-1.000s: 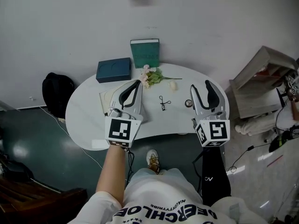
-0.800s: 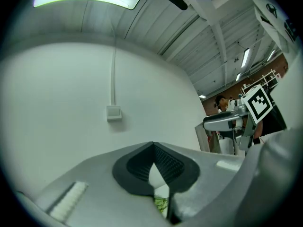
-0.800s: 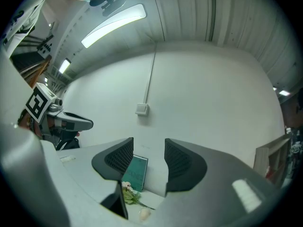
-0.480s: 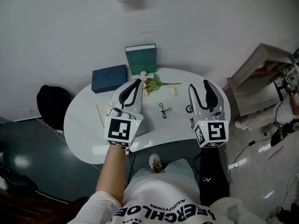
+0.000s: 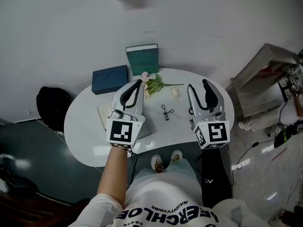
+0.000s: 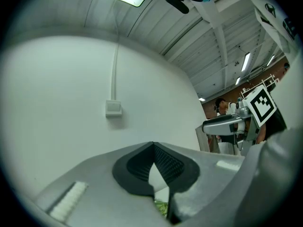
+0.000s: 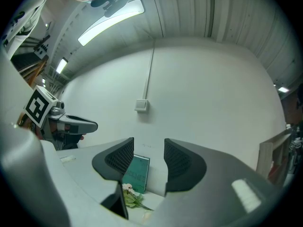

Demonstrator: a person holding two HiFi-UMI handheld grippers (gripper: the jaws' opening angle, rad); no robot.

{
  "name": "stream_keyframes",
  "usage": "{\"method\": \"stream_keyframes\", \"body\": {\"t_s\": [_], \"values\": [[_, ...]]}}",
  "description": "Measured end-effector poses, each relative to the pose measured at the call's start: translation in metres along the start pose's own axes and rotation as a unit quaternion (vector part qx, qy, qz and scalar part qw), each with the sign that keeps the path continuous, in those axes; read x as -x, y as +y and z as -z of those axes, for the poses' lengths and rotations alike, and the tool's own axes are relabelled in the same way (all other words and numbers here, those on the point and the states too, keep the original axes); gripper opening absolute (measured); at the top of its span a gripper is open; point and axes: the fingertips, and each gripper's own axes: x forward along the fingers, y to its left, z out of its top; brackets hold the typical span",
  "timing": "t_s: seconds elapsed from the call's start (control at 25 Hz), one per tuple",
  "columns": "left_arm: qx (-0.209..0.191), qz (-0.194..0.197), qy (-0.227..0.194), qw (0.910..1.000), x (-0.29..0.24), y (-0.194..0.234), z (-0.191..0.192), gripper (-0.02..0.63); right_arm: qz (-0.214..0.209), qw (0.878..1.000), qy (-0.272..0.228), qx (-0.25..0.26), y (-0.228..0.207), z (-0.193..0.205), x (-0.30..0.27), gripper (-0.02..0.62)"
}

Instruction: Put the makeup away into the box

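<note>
A white rounded table (image 5: 85,126) stands by the wall. At its far edge, a dark blue box (image 5: 110,79) lies flat beside an upright green box (image 5: 143,59). Flowers (image 5: 154,84), a small cream item (image 5: 175,92) and an eyelash curler (image 5: 165,112) lie between the left gripper (image 5: 140,83), tips together, and the right gripper (image 5: 198,85), jaws apart.
</note>
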Motion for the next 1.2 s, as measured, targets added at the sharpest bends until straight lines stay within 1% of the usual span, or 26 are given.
{"method": "stream_keyframes", "body": {"t_s": [0.12, 0.2, 0.28, 0.32, 0.48, 0.6, 0.76, 0.88, 1.04, 1.2], "values": [[0.001, 0.002, 0.000, 1.0000, -0.003, -0.001, 0.001, 0.003, -0.009, 1.000, 0.005, -0.003, 0.004, 0.006, -0.003, 0.226], [0.003, -0.001, -0.001, 1.0000, -0.003, -0.001, 0.003, 0.003, -0.016, 1.000, 0.017, -0.009, 0.008, 0.018, -0.006, 0.222], [0.007, -0.006, 0.000, 1.0000, -0.004, 0.002, 0.006, 0.003, -0.032, 0.999, 0.040, -0.017, 0.018, 0.039, -0.011, 0.199], [0.007, -0.009, 0.002, 0.9999, -0.003, 0.004, 0.008, 0.003, -0.040, 0.997, 0.055, -0.021, 0.024, 0.053, -0.012, 0.199], [-0.012, -0.008, 0.015, 0.9998, -0.004, 0.002, 0.016, 0.003, -0.051, 0.991, 0.118, -0.033, 0.041, 0.112, -0.012, 0.199], [-0.005, -0.004, 0.017, 0.9998, -0.002, -0.001, 0.020, 0.003, -0.064, 0.982, 0.174, -0.041, 0.054, 0.161, -0.007, 0.201], [-0.007, 0.013, 0.010, 0.9998, -0.002, -0.012, 0.018, 0.003, -0.074, 0.968, 0.233, -0.059, 0.065, 0.213, 0.003, 0.199], [0.002, 0.018, 0.011, 0.9998, 0.000, -0.017, 0.023, 0.003, -0.083, 0.957, 0.270, -0.066, 0.074, 0.244, 0.009, 0.199], [0.012, 0.019, 0.011, 0.9997, 0.005, -0.018, 0.026, 0.003, -0.091, 0.944, 0.309, -0.070, 0.087, 0.277, 0.017, 0.201], [0.014, 0.017, 0.021, 0.9995, 0.010, -0.017, 0.033, 0.003, -0.087, 0.924, 0.355, -0.110, 0.095, 0.314, 0.023, 0.207]]}}
